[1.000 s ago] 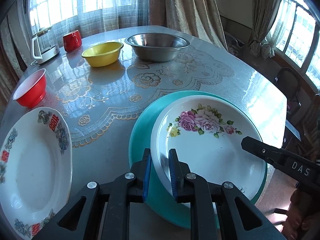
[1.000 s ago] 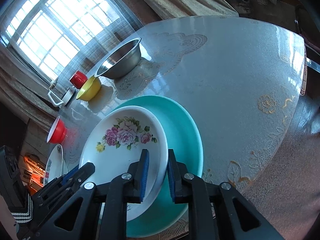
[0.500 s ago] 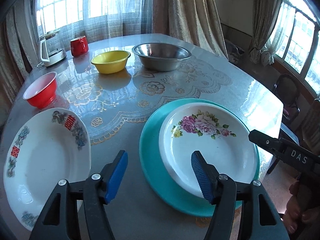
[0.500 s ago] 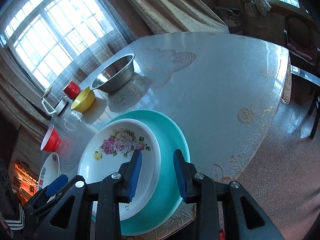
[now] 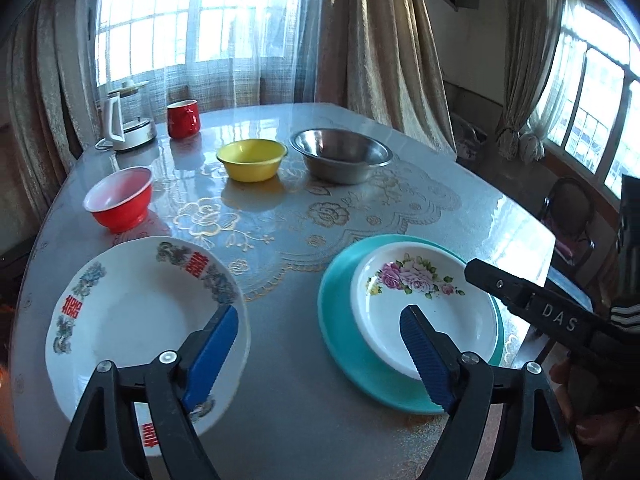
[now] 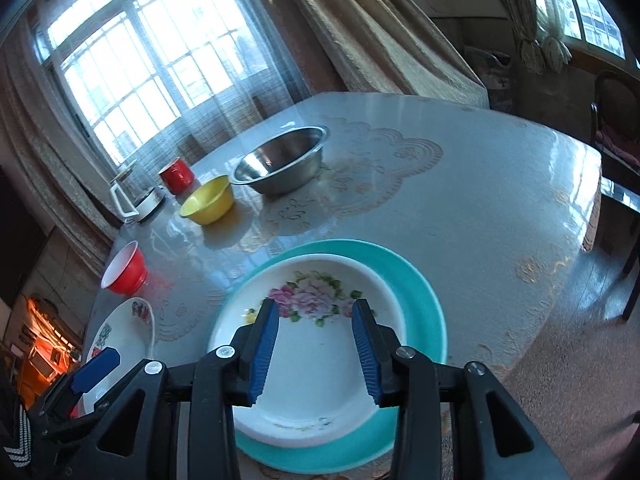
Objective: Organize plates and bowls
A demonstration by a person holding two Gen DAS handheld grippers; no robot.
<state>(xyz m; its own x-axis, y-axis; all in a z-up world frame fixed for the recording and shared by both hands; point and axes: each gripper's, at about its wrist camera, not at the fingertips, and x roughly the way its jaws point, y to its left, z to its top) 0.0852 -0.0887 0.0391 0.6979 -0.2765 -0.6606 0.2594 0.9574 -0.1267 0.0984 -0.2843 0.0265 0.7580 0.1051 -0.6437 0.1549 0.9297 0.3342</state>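
The flowered plate (image 6: 320, 364) lay released on the teal plate (image 6: 420, 292) at the worktop's (image 5: 460, 208) near edge. Both tools, left (image 5: 316, 344) and right (image 6: 316, 344), were opening with nothing between them; the patterned plate (image 5: 132, 312) would best be gripped next by its rim and kept level

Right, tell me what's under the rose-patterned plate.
The rose-patterned plate sits on a larger teal plate, whose rim shows around it, widest at the right. The teal plate's centre is covered, so anything there is hidden.
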